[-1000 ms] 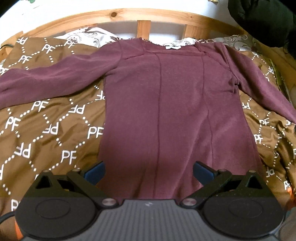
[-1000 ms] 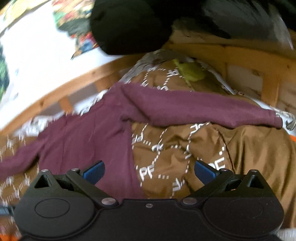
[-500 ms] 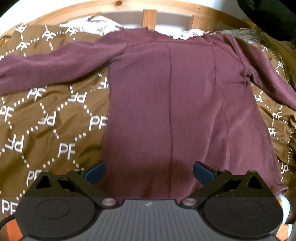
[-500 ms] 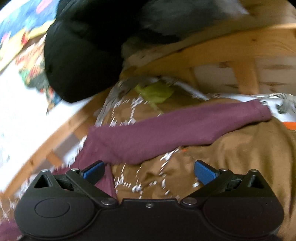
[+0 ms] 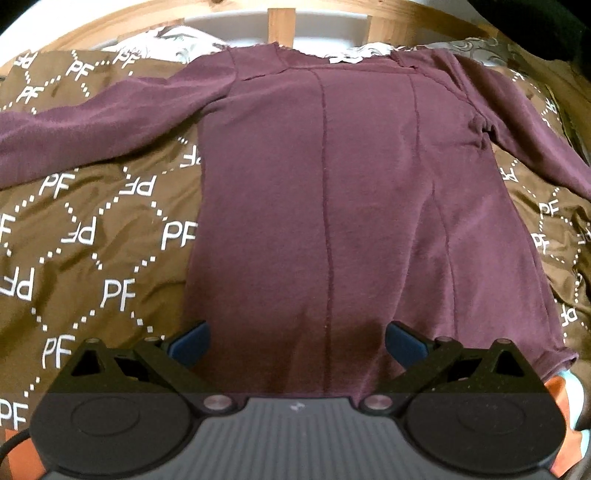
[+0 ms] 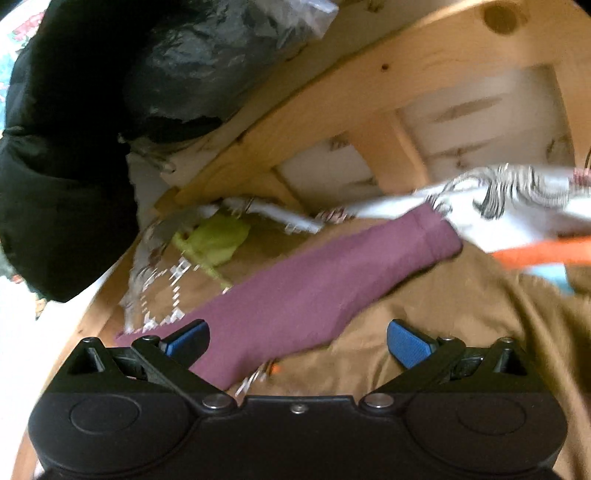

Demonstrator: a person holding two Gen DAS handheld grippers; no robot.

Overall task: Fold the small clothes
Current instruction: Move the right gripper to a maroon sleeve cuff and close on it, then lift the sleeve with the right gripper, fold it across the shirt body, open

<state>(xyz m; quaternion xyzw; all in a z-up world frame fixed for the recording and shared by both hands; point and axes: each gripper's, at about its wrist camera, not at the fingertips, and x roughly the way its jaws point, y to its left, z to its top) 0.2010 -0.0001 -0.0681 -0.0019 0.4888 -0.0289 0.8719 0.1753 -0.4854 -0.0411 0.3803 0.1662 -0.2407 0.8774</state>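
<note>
Since the earlier frames the right gripper (image 6: 297, 341) has swung along the sleeve toward the cuff, while the left gripper (image 5: 297, 341) has edged a little nearer the hem. The maroon long-sleeved knit top (image 5: 343, 192) lies flat on a brown quilted bedspread (image 5: 92, 236) printed with white "PF" letters and dotted diamonds; its long axis runs straight away from the left gripper, hem nearest, neckline far ahead by the pale wooden slatted bed frame (image 5: 280, 20), sleeves spread out to either side. In the right wrist view the top's sleeve (image 6: 317, 291) slants from just ahead of the left finger up and to the right, cuff farthest. Both grippers are spread wide and hold nothing. A black padded garment (image 6: 62, 166) hangs ahead-left.
</note>
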